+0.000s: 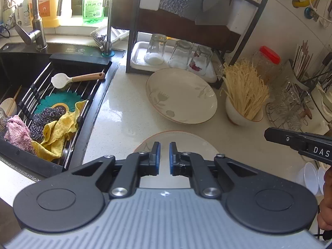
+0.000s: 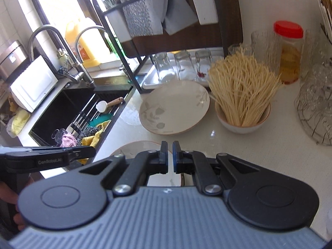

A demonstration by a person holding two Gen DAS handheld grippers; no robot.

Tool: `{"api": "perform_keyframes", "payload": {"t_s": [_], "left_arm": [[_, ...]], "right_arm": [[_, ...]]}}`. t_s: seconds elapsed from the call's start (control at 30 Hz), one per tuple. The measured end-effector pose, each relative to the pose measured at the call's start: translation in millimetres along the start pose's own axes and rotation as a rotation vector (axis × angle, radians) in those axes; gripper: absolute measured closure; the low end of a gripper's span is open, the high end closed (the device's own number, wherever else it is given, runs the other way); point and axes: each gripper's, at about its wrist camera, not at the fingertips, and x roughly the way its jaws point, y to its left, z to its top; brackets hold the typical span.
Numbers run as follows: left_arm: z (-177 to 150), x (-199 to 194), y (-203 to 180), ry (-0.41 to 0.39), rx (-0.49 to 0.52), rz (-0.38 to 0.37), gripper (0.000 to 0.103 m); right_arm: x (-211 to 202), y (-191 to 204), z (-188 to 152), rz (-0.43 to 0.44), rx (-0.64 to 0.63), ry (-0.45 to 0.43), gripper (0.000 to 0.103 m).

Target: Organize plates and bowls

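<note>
Counter (image 1: 124, 112): two plates (image 1: 180, 95) (image 1: 178, 143), one noodle bowl (image 2: 242, 120), three upturned glasses (image 1: 180, 55); both fingers seemingly closed, empty.

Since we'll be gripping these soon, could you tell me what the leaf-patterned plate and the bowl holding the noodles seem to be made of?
Leaf-patterned plate: probably glazed ceramic; glossy cream surface, printed grey leaves, thin brown rim.
Bowl holding the noodles: apparently the same glazed ceramic; smooth white wall with a brownish rim line. Melamine can't be ruled out by look.
</note>
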Motion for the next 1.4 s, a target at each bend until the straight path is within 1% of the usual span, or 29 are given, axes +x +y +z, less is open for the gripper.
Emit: {"api": "perform_keyframes", "payload": {"t_s": [0.23,0.4,0.53,0.8,1.0,1.17,1.27,1.4], "left_arm": [[2,-16,-30,-0.034,0.021,-0.019,0.095],[0,-29,-54,-0.067,0.039,-0.017,0.095],[-3,-36,-69,-0.082,0.037,-0.016,0.095],[-18,-44,-97,-0.076,0.028,0.005,0.095],[-27,-51,-110,-0.072,-0.001,0.018,0.095],[-36,-58,-113,-0.064,-0.035,0.042,0.095],[-40,-61,-114,-0.062,-0.043,0.059,0.095],[-42,-59,-109,-0.053,-0.051,0.060,0.095]], "right_arm": [[-28,-4,7,0.012,-0.033,-0.053,0.096],[-46,-13,11,0.031,-0.036,-0.072,0.096],[-56,-17,12,0.024,-0.060,-0.070,0.096],[-70,-27,5,0.068,-0.111,-0.057,0.096],[-81,-35,-1,0.075,-0.136,-0.065,0.096],[-87,-46,-7,0.088,-0.135,-0.068,0.096],[-87,-53,-12,0.099,-0.129,-0.052,0.096],[-83,-57,-16,0.101,-0.123,-0.035,0.096]]}}
